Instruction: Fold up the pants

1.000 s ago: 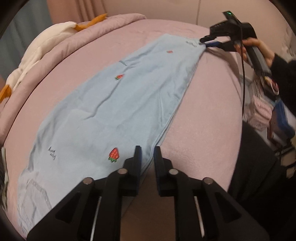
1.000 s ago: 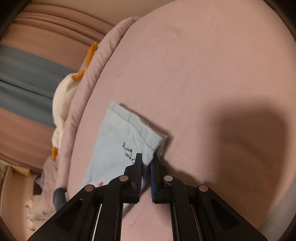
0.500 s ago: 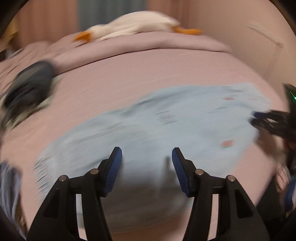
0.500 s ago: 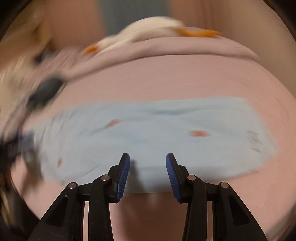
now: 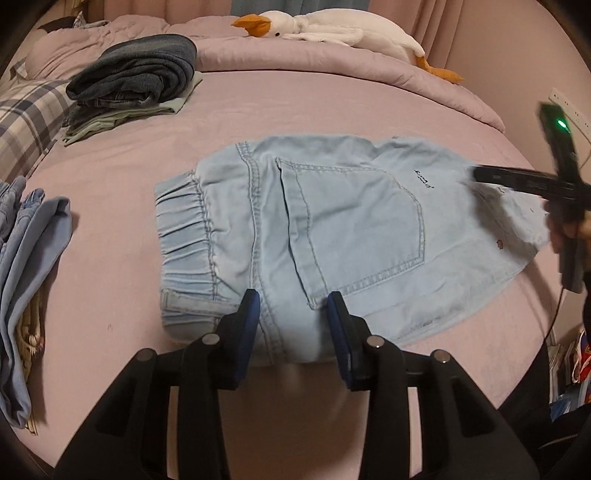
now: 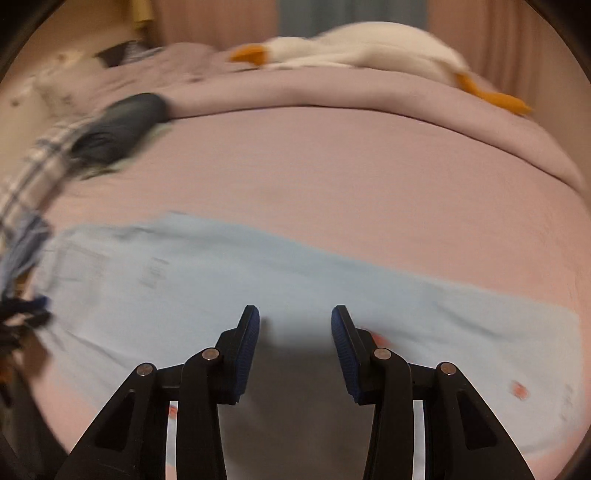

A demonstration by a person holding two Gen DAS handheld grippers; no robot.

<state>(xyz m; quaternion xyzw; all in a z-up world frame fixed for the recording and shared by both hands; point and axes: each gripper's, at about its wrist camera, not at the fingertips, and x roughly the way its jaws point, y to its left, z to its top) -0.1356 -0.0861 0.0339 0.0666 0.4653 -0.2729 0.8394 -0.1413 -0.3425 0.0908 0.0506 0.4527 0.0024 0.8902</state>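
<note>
Light blue denim pants (image 5: 332, 236) lie flat on the pink bed, waistband to the left, back pocket up, legs running right. My left gripper (image 5: 293, 314) is open and empty, just above the pants' near edge by the waistband. My right gripper (image 6: 295, 332) is open and empty over the pants' leg (image 6: 258, 280); that view is blurred. The right gripper also shows in the left wrist view (image 5: 524, 181), above the leg part at the right.
A stack of folded dark jeans and clothes (image 5: 136, 74) sits at the back left. A white plush goose (image 5: 332, 29) lies along the rolled duvet at the back. Folded blue garments (image 5: 26, 258) lie at the left edge. A plaid pillow (image 5: 26, 114) is beside them.
Both grippers let go of the pants and opened. They swung round to face the bed's head; the left now sits by the waistband, the right over the leg.
</note>
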